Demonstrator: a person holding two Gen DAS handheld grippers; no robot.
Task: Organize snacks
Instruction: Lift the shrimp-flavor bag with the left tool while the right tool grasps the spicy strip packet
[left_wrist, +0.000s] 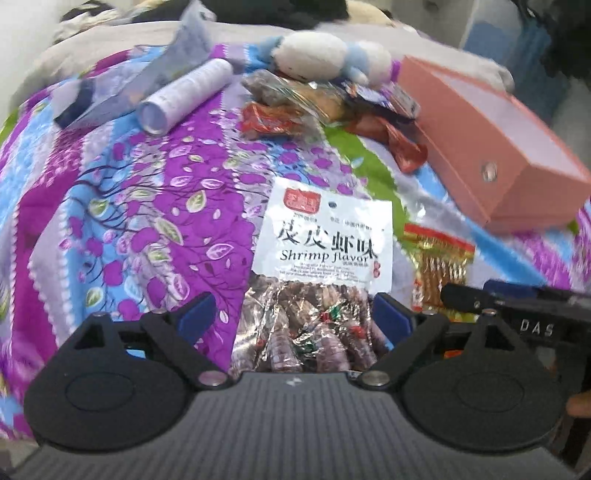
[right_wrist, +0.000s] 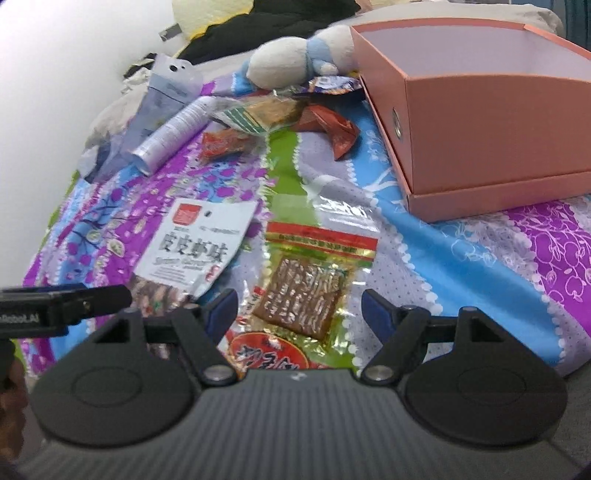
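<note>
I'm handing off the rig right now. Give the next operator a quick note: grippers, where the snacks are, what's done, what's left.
Left gripper: open over the shrimp flavor bag, not gripping.
Right gripper: open over the red-and-gold snack pack, not gripping.
Both bags lie flat on the bedspread.
Loose snack pile sits beside the pink box.
Done: nothing visible in the box.
Left: get all the snacks into the box.

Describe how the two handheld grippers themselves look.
Both match. The left gripper and right gripper each have a ribbed grey body, two round black discs, black linkage arms with silver pivot pins, and blue finger pads. White lettering marks each one's side, seen from the other's camera.
</note>
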